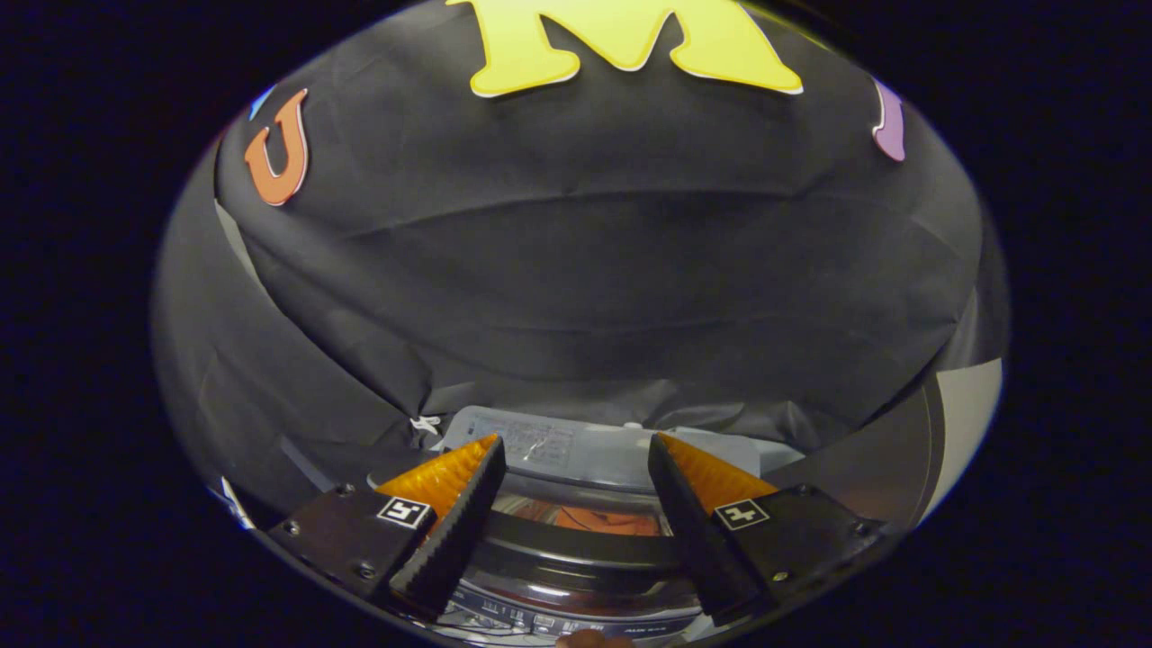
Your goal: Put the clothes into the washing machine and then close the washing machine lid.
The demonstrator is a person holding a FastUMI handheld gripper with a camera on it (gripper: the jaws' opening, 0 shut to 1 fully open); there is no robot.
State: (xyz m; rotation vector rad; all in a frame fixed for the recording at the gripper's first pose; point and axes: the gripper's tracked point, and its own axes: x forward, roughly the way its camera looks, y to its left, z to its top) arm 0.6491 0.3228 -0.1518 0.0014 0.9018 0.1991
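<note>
The booth wall rises behind the washer, which sits just ahead of the gripper. Through the washer's closed lid, between the fingers, orange clothes lie in the drum. The jaws stand apart, gripping nothing.

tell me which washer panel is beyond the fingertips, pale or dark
The pale grey panel, just beyond the open, empty fingers; the dark glossy panel lies below them.
</note>
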